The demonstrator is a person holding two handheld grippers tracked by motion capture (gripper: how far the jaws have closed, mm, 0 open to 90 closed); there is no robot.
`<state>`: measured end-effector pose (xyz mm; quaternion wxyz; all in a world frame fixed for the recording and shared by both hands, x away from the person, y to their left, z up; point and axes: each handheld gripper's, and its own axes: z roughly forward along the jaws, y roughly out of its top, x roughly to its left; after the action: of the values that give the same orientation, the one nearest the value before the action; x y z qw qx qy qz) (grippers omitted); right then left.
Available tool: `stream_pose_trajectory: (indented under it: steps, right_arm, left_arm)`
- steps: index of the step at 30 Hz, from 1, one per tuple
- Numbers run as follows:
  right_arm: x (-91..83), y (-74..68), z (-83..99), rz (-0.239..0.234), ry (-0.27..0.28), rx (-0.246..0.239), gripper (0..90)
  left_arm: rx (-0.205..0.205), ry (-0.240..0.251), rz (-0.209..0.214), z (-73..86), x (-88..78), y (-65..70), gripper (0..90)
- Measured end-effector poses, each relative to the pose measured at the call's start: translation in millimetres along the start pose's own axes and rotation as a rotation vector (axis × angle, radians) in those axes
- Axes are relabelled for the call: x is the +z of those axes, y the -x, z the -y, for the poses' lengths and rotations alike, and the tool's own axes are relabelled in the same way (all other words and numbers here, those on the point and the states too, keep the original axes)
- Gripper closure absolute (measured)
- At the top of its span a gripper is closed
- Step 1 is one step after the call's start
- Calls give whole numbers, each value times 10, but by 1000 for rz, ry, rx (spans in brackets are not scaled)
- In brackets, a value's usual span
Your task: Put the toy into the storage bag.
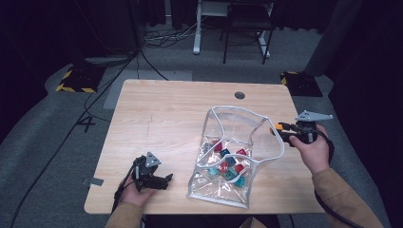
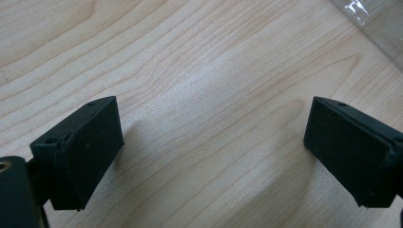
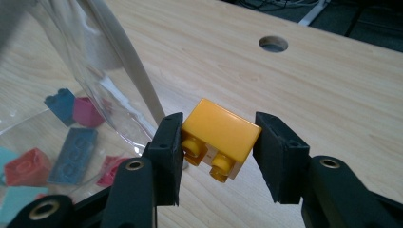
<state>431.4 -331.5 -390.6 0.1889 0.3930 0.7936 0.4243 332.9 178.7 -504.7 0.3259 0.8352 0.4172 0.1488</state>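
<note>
Yellow brick (image 3: 219, 138): clamped between the jaws of the right gripper (image 1: 285, 132), held above the desk (image 1: 166, 109) just right of the clear bag's (image 1: 233, 156) open white rim; the mouth lies to its left. Left gripper (image 2: 214, 152): jaws released, holding nothing, well left of the bag.

Yellow brick (image 3: 218, 137), clear white-trimmed bag (image 1: 247, 142) of red, blue, teal bricks (image 1: 229, 164), pale wood table (image 1: 166, 114)

Wooden table (image 1: 166, 114), round hole (image 1: 240, 95); black chair (image 1: 247, 28) and cables (image 1: 161, 40) behind.
</note>
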Motion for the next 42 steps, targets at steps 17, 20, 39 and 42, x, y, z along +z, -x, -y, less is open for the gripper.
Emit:
stream_pose_trajectory:
  steps: [17,20,39,42]
  right_arm:
    - [-444,-155,-370,-3,92,-46,548]
    - [-492,-186,-420,-5,104,-55,548]
    - [-517,-680,-716,-132,144,-138,548]
    - [-474,-780,-753,-157,139,-150,548]
  left_arm:
    - [0,1,0,0,0,0,58]
    - [0,0,0,0,0,0,58]
    - [-1,1,2,1,0,0,58]
    - [0,1,1,0,0,-1,58]
